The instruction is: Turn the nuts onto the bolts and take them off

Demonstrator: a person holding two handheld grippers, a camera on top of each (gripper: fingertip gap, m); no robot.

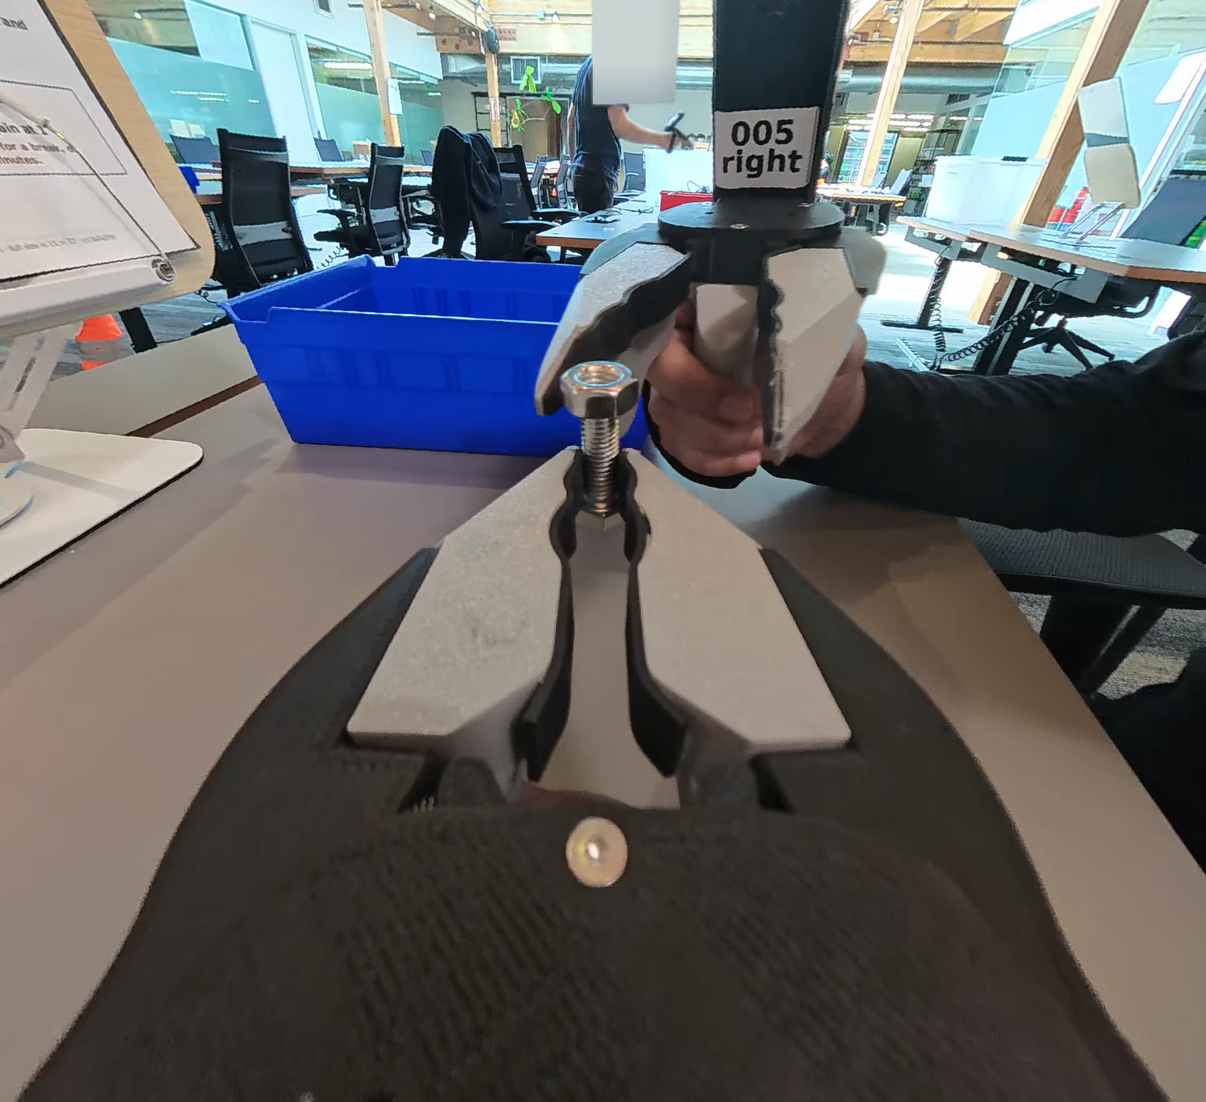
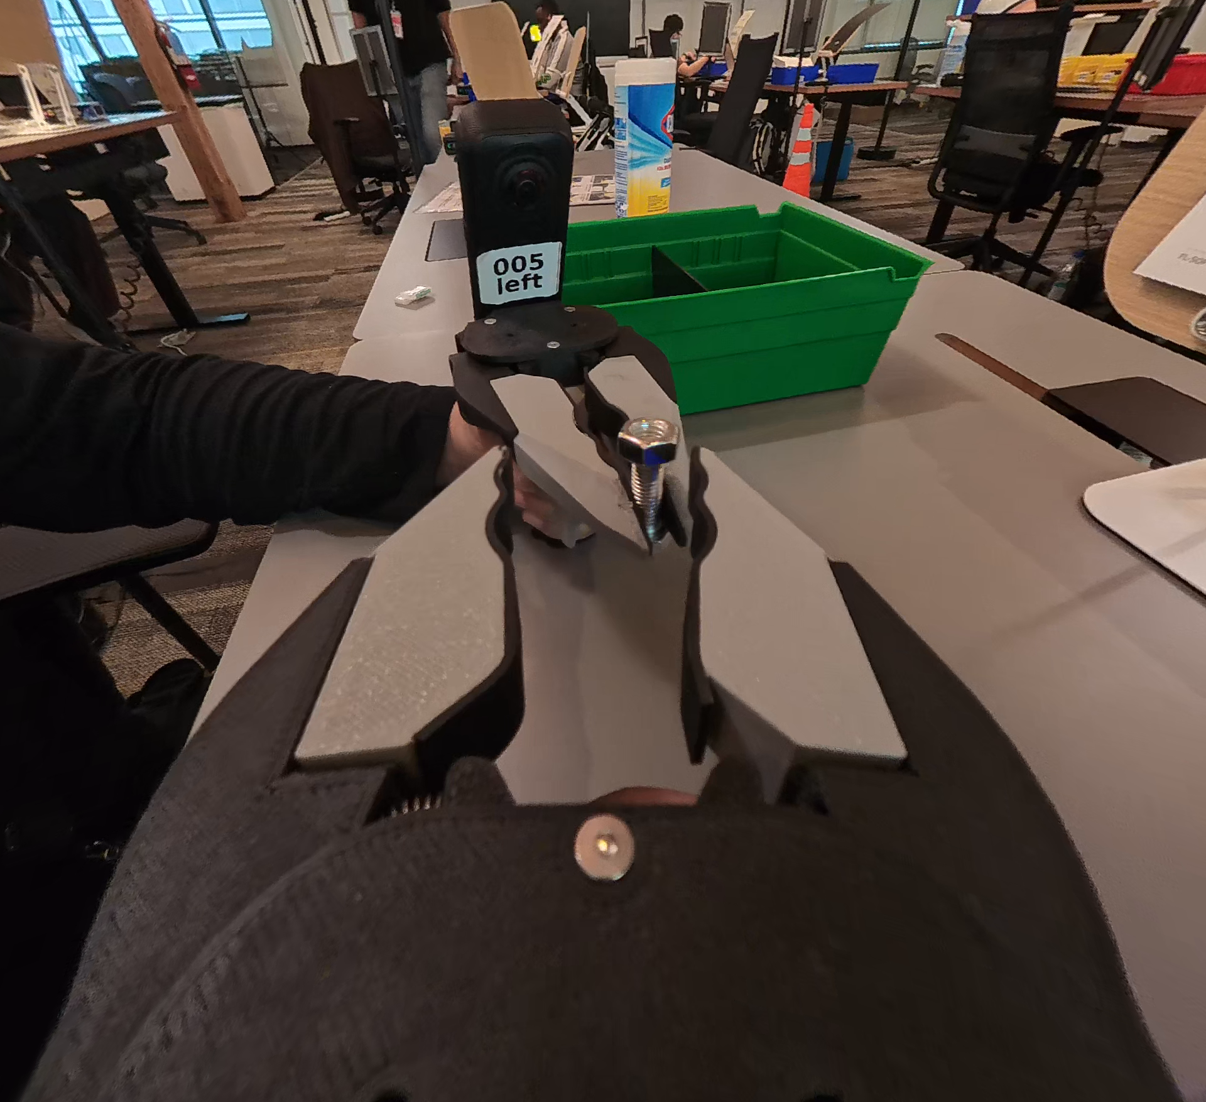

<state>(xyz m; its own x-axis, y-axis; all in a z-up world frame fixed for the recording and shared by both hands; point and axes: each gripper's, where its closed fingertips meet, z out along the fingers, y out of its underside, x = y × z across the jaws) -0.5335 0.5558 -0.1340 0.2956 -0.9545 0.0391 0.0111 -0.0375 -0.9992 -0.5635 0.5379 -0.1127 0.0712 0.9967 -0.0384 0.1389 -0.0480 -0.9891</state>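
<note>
A steel bolt (image 1: 598,437) stands upright, head down, with a hex nut (image 1: 599,382) at the top of its thread. My left gripper (image 1: 600,473) is shut on the bolt's shaft just above the head and holds it over the grey table (image 1: 261,548). My right gripper (image 1: 662,428) faces it, open and empty, with one finger (image 1: 587,326) right beside the nut. In the right wrist view, the right gripper (image 2: 600,483) is open. The nut (image 2: 648,441) and bolt (image 2: 649,503) sit between its fingertips, nearer the right finger (image 2: 701,496). The left gripper (image 2: 652,525) holds the bolt there.
A blue bin (image 1: 417,352) stands on the table behind the bolt. A green divided bin (image 2: 750,313) and a wipes canister (image 2: 643,137) stand behind the left gripper. A sign on a white stand (image 1: 78,222) is at the left. Office chairs, desks and people are farther back. Less than 4 cm separates the two grippers' tips.
</note>
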